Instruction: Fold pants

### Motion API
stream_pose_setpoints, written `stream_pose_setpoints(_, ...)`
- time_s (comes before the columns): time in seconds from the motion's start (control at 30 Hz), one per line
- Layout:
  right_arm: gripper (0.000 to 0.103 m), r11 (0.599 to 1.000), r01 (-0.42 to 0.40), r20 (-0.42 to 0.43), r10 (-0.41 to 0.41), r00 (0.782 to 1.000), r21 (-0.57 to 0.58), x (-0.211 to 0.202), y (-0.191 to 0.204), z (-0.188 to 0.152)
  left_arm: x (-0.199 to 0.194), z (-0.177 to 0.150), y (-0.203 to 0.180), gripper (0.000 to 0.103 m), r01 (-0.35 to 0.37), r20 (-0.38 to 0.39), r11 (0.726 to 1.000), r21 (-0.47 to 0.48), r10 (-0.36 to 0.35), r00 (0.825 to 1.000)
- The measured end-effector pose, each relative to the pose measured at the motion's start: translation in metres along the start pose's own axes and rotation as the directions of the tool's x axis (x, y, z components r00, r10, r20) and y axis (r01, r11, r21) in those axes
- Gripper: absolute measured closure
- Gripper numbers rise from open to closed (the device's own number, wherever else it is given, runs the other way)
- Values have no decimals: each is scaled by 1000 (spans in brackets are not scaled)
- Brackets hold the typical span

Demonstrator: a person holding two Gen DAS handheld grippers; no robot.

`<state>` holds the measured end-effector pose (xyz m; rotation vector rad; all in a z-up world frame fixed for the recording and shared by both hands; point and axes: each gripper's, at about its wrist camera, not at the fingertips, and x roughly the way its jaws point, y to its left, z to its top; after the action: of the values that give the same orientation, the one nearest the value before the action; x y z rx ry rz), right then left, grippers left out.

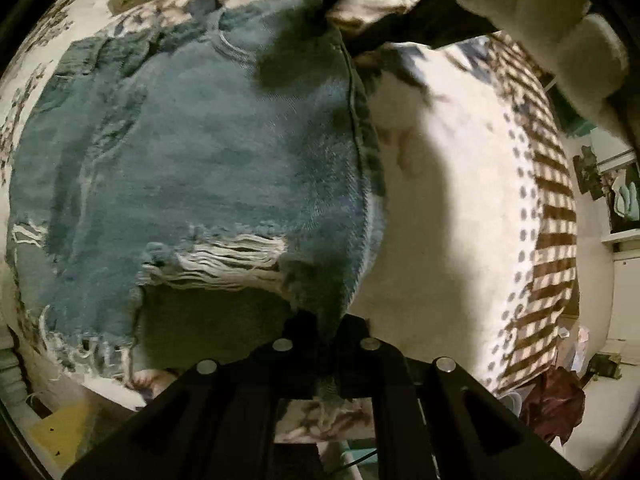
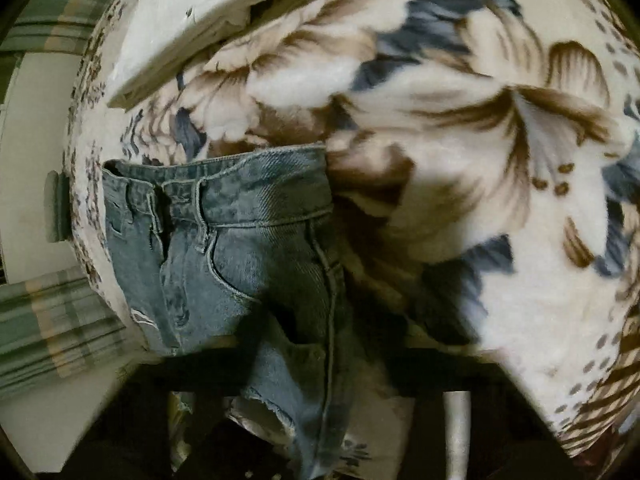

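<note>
Both grippers, L point(image 1: 330, 336) & R point(image 1: 326, 16), are pinching the ripped jeans point(image 1: 200, 152) side seam; I'd be keeping it taut & level over the floral blanket point(image 2: 500, 152).

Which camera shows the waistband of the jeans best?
The right wrist view: the jeans' waistband lies flat with belt loops and pocket visible. The left wrist view shows mostly the ripped leg, with its far end blurred.

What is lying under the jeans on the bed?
The jeans lie on a floral blanket, its brown and blue flowers visible around the denim. The blanket beneath the jeans is covered, so anything hidden there cannot be seen.
</note>
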<state>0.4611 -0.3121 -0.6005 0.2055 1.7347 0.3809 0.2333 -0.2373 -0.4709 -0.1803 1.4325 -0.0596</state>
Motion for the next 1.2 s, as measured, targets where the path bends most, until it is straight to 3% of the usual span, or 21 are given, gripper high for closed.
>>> stream_pose_setpoints(0.07, 94, 1000, 24, 19, -24, 1000, -2, -3, 8, -1, -17, 0, 9, 100, 12, 14, 1000, -2, -12, 1000)
stream_pose_setpoints(0.2, 95, 1000, 21, 63, -19, 998, -20, -26, 32, -11, -59, -2, 52, 100, 36, 53, 999, -30, -34, 998)
stream_pose_setpoints(0.33, 96, 1000, 10, 94, -8, 995, -19, -53, 63, -20, -62, -24, 64, 100, 62, 107, 995, -81, -53, 993)
stream_pose_setpoints(0.5, 96, 999, -16, 129, 21, 991, -41, -77, 131, -26, -96, -23, 114, 100, 92, 179, 982, -166, -61, 982)
stream_pose_setpoints(0.6, 96, 997, -19, 138, 29, 990, -73, -73, 182, -24, -113, -23, 165, 100, 97, 207, 967, -235, -48, 977)
stream_pose_setpoints(0.77, 96, 992, 5, 125, 11, 992, -122, -27, 280, -6, -113, -25, 249, 100, 68, 211, 933, -353, 8, 978)
stream_pose_setpoints(0.9, 96, 988, 68, 120, -52, 991, -139, 25, 334, 12, -94, -24, 308, 100, 24, 190, 904, -427, 64, 980)
stream_pose_setpoints(1.0, 96, 982, 126, 111, -111, 988, -140, 68, 358, 25, -77, -21, 337, 100, -5, 166, 890, -455, 90, 982)
stream_pose_setpoints(1.2, 94, 961, 228, 79, -218, 973, -156, 118, 382, 40, -40, -18, 382, 96, 13, 107, 851, -525, 51, 993)
